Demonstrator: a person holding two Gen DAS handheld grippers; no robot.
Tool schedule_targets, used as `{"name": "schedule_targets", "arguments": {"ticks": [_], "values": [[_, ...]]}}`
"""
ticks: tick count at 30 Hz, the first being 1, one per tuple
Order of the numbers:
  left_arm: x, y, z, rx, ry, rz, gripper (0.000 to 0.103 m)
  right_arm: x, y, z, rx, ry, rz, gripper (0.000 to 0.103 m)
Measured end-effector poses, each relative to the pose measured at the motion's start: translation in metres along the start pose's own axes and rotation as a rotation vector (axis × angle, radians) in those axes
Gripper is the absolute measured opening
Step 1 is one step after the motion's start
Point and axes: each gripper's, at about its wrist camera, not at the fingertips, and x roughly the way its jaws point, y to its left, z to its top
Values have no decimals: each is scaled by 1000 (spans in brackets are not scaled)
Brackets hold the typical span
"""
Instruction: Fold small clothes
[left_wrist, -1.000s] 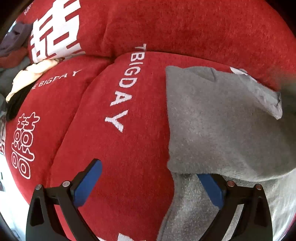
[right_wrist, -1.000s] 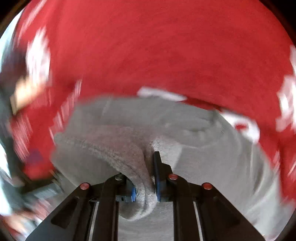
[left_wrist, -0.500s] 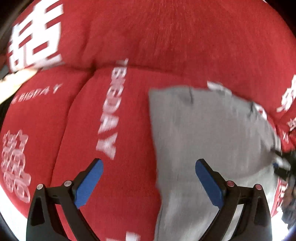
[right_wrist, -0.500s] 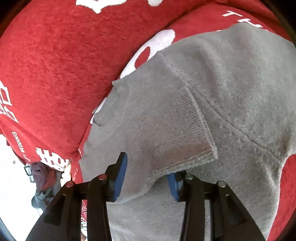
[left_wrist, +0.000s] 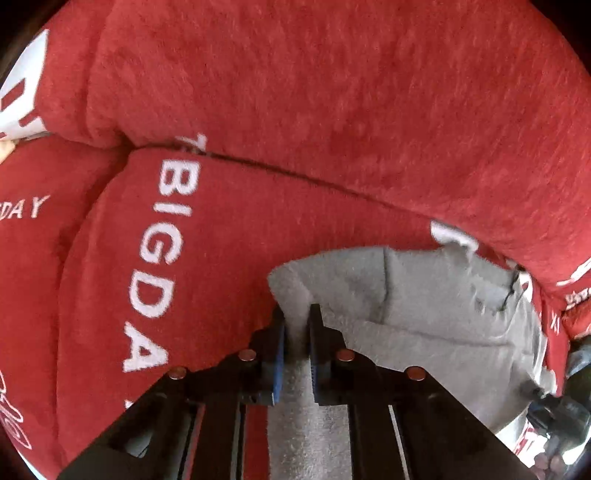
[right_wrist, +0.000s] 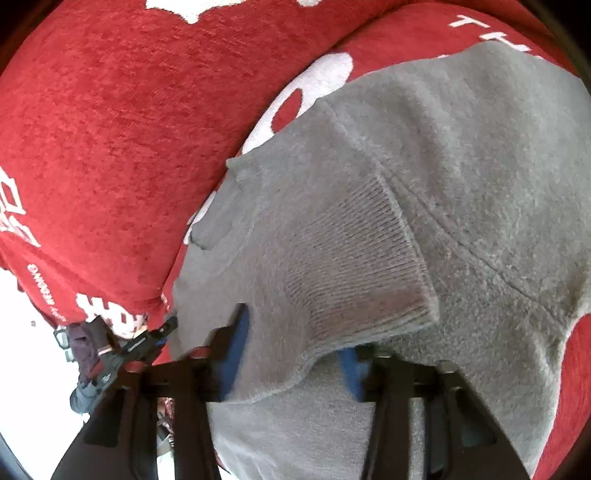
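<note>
A grey knitted garment (left_wrist: 424, 314) is spread on a red plush sofa cover (left_wrist: 295, 110) printed with white lettering, and every place below is given against that cover. In the left wrist view the garment is seen on the seat part of the cover, to the right of the white letters "BIGDAY" and just below the crease where the seat meets the back cushion. The left gripper (left_wrist: 297, 317) is pointed steeply down at the cover, and its blue-padded fingers (left_wrist: 279, 354) are drawn close together, with a raised fold at the garment's left edge pinched between them. In the right wrist view the garment (right_wrist: 461, 166) is laid over a white printed figure on the cover, and its ribbed cuff (right_wrist: 358, 266) is folded back across the body of the garment. The right gripper (right_wrist: 291, 336) is seen with its fingers set apart, the hem of the cuff draped over and between them; one finger is blurred, and no pressing of the pads on the cloth can be made out.
</note>
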Motion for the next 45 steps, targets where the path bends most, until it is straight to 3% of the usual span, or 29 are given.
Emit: {"name": "schedule_targets", "arguments": {"ticks": [3,7,12,13,14,15,16,17,19,20,21,26,31,34,38,45], "values": [[-8,12,1,-54,-28,-33,9,-6,16,6,-27,-30,24,8],[-1,14,-1,-19,-26,1,9,-9,45,14,-150,-46,34,8],[9,14,-2,-67,-32,-6,10,1,21,17,-111,-44,-29,8],[7,15,-4,-61,-35,7,16,6,12,17,-88,-24,-33,9],[2,13,-5,-44,-36,44,30,10,2,16,-62,-1,-45,11],[-3,12,-6,-28,-49,91,53,9,-4,14,-47,1,-40,12],[-13,11,-9,-6,-79,151,64,5,-8,13,-34,-8,-26,13],[-21,10,-12,10,-103,164,69,3,-7,12,-30,-10,-33,18],[-35,12,-22,30,-92,147,69,-4,-4,10,-37,-6,-53,33],[-41,13,-29,37,-80,134,69,-6,-1,8,-43,-3,-54,46],[-44,13,-36,43,-72,126,69,-10,2,5,-52,2,-49,52],[-52,18,-76,19,-10,62,69,-14,15,-20,-79,54,-18,52],[-23,14,-89,48,23,197,69,-1,22,-36,-119,85,-60,52],[-31,23,-95,20,6,187,71,0,22,-38,-100,89,-65,52],[-41,35,-101,-3,38,254,71,-9,26,-44,-146,89,-88,52],[-72,7,-120,26,36,186,71,-30,16,-58,-112,103,-88,55]]}}
